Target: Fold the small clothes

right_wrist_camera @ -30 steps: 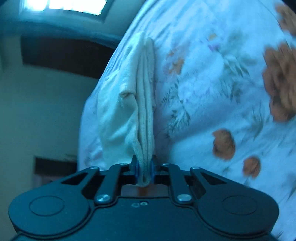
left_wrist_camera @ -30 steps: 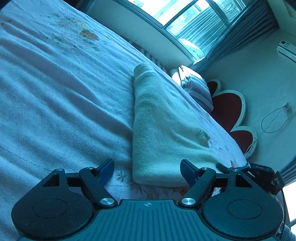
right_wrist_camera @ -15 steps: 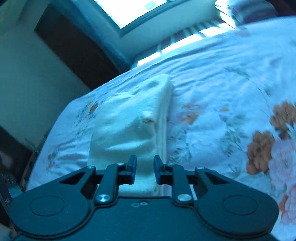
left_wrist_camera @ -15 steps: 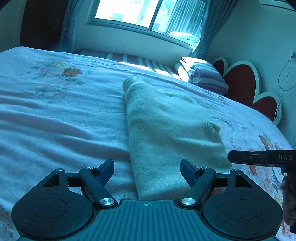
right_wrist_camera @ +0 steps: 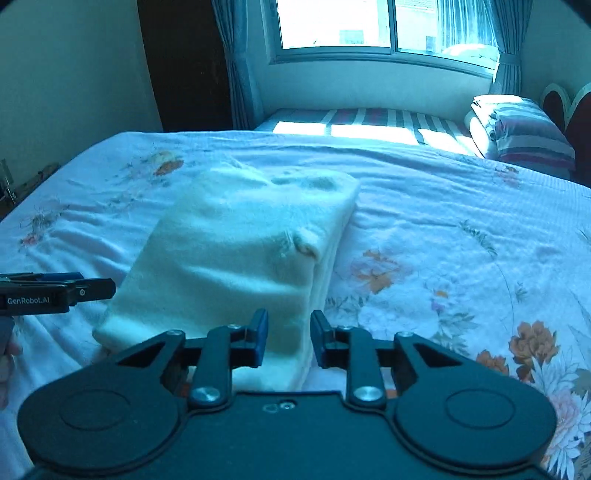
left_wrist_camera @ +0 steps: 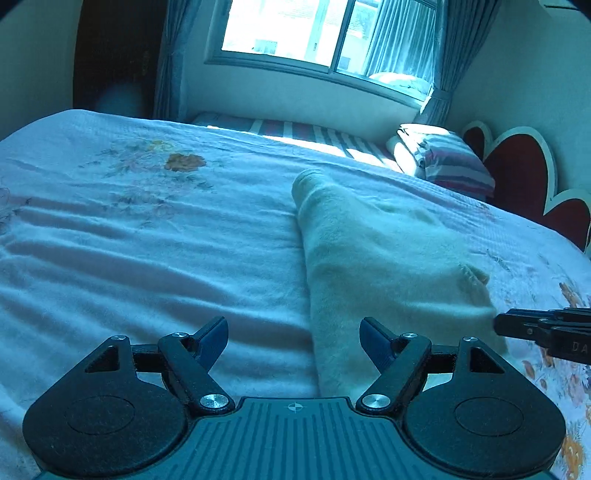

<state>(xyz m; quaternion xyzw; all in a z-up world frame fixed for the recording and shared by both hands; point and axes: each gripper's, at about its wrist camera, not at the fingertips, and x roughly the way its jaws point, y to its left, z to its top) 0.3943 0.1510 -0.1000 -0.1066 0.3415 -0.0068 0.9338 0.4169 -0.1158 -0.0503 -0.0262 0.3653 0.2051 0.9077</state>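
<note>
A cream knit garment [left_wrist_camera: 384, 266] [right_wrist_camera: 243, 247] lies folded into a thick rectangle on the flowered bedspread [left_wrist_camera: 129, 240] [right_wrist_camera: 443, 236]. My left gripper [left_wrist_camera: 293, 334] hovers wide open above the garment's near left edge, holding nothing. My right gripper [right_wrist_camera: 289, 332] hangs over the near right corner of the fold; its jaws are opening, and only the cloth below shows through the gap, clear of the pads. Each gripper's tip shows in the other's view: the right gripper [left_wrist_camera: 543, 328] at the right edge, the left gripper [right_wrist_camera: 55, 290] at the left edge.
A striped folded quilt [left_wrist_camera: 439, 158] [right_wrist_camera: 517, 125] sits at the bed's far right by a red heart-shaped headboard [left_wrist_camera: 517, 166]. A window [left_wrist_camera: 314, 33] with curtains stands behind. A dark wardrobe [right_wrist_camera: 184, 62] is at the far left. A hand [right_wrist_camera: 5, 354] shows at the left edge.
My right gripper let go of the garment's edge, rolled level and rose back from it, jaws parting. The left gripper also rolled level and lifted slightly. The garment now lies flat.
</note>
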